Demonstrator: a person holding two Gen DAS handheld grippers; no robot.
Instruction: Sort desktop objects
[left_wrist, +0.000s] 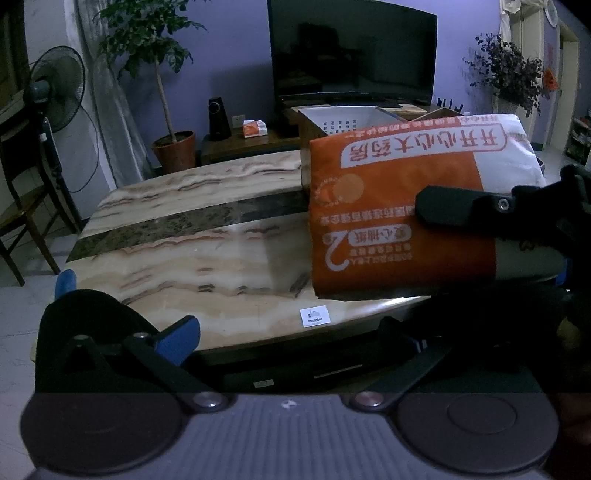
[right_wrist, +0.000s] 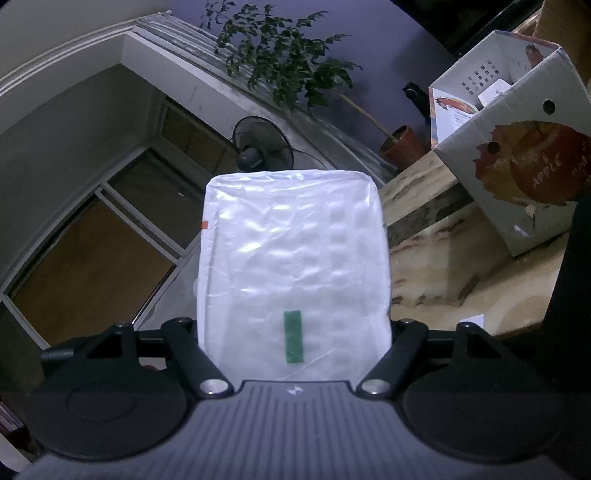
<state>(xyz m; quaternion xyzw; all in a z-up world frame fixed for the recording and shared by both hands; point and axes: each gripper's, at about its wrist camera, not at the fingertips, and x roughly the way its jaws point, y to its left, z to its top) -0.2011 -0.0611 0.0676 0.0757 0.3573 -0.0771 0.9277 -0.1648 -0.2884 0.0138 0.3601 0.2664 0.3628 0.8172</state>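
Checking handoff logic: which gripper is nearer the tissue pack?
Right. The right gripper is clamped on the tissue pack, holding it above the marble table. The left gripper is open and empty, below and apart from the pack.

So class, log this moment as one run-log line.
right claw: shut on orange-and-white plastic tissue pack | left claw: open, empty | marble table

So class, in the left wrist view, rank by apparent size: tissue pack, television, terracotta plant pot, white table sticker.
1. Tissue pack, though nearness inflates it
2. Television
3. Terracotta plant pot
4. White table sticker
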